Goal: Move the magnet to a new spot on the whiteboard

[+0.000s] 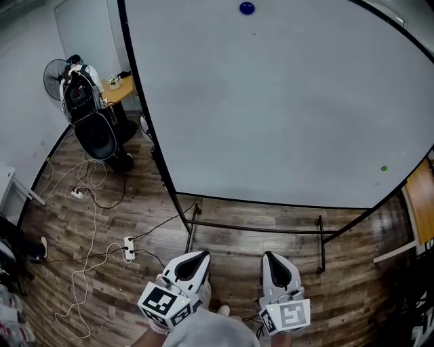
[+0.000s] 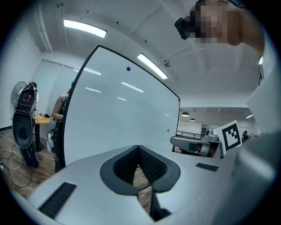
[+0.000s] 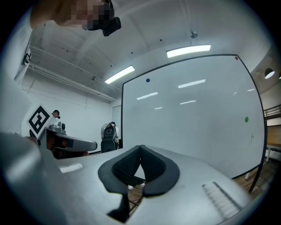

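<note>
Left gripper view shows your left fingers point(image 2: 153, 165) closed tip to tip, holding nothing; your right fingers point(image 3: 154, 167) are closed and empty too. Both point towards the whiteboard point(image 1: 271, 101), which stands on a wooden floor point(image 1: 102, 223). Its blue magnet point(image 1: 247, 8) sits near the top edge, well apart from both; a green dot point(image 1: 384, 168) is low right.

Whiteboard point(image 1: 271, 101) was plain white in a thin black frame, magnet point(image 1: 247, 8) dark blue, smaller dot point(image 1: 384, 168) green, floor point(image 1: 366, 271) brown wood-grain planks, left tool point(image 1: 196, 257) and right tool point(image 1: 270, 258) pale grey with black-and-white square markers.
</note>
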A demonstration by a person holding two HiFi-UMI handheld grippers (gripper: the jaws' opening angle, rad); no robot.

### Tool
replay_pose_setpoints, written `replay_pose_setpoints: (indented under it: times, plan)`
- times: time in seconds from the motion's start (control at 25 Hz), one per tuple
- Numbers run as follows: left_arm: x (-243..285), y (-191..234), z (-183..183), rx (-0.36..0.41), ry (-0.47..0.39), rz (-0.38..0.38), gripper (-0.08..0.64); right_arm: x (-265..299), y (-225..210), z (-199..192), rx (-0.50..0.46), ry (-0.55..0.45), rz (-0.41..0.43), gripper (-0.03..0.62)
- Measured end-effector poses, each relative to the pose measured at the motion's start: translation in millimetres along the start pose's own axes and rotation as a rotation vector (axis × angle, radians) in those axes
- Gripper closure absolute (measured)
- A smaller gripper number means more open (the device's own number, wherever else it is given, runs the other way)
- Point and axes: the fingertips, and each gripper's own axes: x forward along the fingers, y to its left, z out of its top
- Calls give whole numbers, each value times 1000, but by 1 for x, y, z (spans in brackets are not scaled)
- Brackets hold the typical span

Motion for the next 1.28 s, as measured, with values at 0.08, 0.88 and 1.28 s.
replay_pose_setpoints:
  times: [0.08, 0.88, 1.28]
  plan:
    - [11, 16, 5, -5, -5, 1, 554, 18, -2, 1, -3, 4, 1, 581]
    - [134, 162, 98, 54, -64, -121, 554, 227, -35, 43, -38, -68, -139, 581]
    - [167, 159, 106, 39, -54, -153, 554, 254, -45, 49, -96, -54, -98, 580]
